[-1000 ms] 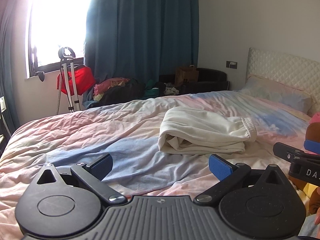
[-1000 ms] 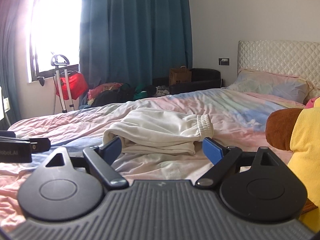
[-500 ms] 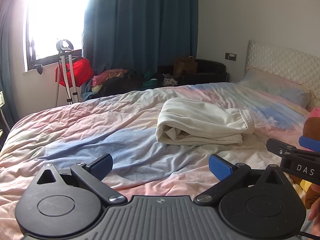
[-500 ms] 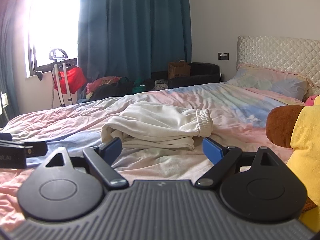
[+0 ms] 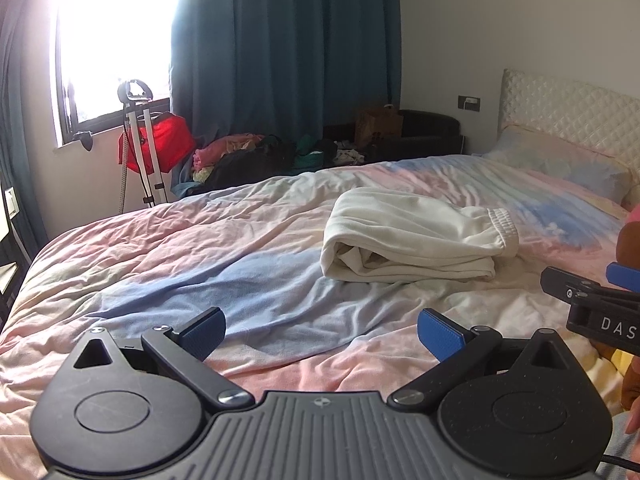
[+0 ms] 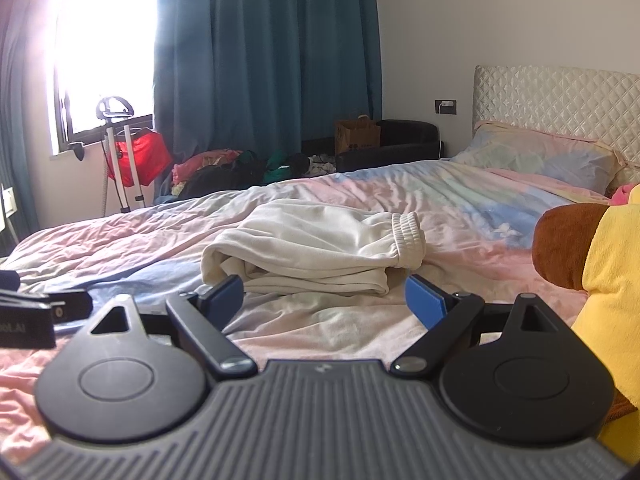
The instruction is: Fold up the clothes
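Cream trousers (image 5: 416, 236) lie folded mid-bed (image 5: 160, 248), toward the headboard end, their place unchanged over the last second. Left gripper (image 5: 322, 330) and right gripper (image 6: 324, 298) both hang spread wide and empty just short of them, barely shifting. This garment looks done; another probably comes next.
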`<state>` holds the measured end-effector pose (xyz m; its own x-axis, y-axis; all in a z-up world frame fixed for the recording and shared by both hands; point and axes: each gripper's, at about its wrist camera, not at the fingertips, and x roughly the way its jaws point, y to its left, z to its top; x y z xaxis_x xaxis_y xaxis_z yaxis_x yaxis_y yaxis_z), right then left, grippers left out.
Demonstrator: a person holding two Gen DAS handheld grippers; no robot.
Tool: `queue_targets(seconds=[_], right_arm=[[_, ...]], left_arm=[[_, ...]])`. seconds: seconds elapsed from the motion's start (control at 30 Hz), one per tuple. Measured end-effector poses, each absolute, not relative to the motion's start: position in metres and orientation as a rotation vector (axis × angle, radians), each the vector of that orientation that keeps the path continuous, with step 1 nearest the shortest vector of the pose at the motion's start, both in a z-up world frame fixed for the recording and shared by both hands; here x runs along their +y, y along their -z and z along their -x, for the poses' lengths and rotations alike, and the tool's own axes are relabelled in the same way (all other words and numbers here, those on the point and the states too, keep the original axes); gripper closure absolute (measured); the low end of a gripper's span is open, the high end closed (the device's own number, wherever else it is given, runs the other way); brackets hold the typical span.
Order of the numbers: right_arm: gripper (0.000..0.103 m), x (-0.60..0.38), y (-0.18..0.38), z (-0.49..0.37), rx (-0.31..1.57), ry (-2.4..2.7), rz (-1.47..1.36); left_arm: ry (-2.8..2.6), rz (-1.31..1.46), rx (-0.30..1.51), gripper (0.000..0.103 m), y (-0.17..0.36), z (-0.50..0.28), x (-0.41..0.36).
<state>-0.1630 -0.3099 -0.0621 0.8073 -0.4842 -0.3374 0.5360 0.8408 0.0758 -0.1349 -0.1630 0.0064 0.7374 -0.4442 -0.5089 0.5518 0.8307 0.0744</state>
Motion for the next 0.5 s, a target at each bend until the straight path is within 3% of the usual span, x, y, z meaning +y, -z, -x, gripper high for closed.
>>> queue_targets(seconds=[0.5], right_arm=[[0.014,-0.3064,0.0615,0.1614,0.318,0.559,-0.142]], left_arm=[[0.552,-0.2,0.494,0.0,-0.0011,0.1324,-0.1587]])
